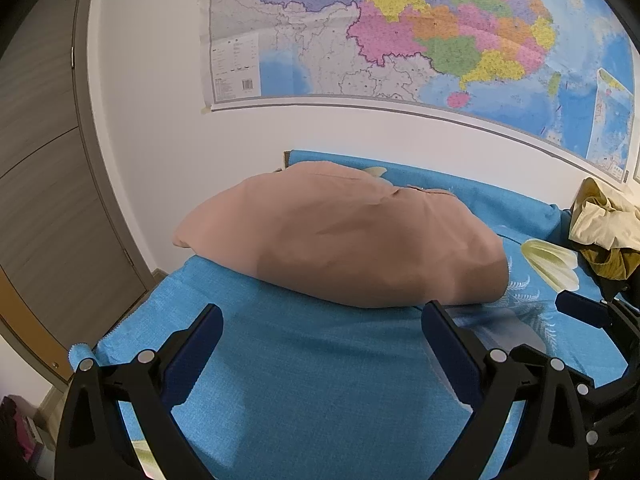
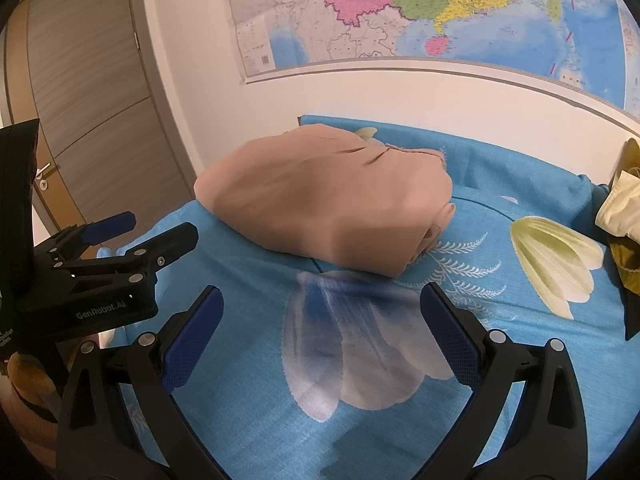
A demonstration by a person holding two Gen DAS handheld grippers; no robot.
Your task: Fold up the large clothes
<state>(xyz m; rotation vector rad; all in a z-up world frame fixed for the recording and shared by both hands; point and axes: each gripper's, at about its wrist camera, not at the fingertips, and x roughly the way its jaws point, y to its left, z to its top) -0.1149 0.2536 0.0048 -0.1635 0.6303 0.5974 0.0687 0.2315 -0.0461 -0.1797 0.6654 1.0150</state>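
Left wrist view: the left gripper [image 1: 322, 320] hangs spread wide and empty above the blue bedsheet [image 1: 304, 380]; the folded tan garment [image 1: 344, 240] lies just beyond its fingertips. Right wrist view: the right gripper [image 2: 322, 304] is likewise agape, holding nothing; the garment rests ahead

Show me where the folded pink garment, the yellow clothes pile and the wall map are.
folded pink garment [image 2: 320, 204]: right wrist view, middle of its smooth top layer.
yellow clothes pile [image 1: 608, 232]: left wrist view, pale crumpled fabric at the bed's right edge.
wall map [image 1: 400, 32]: left wrist view, coloured regions above the bed.
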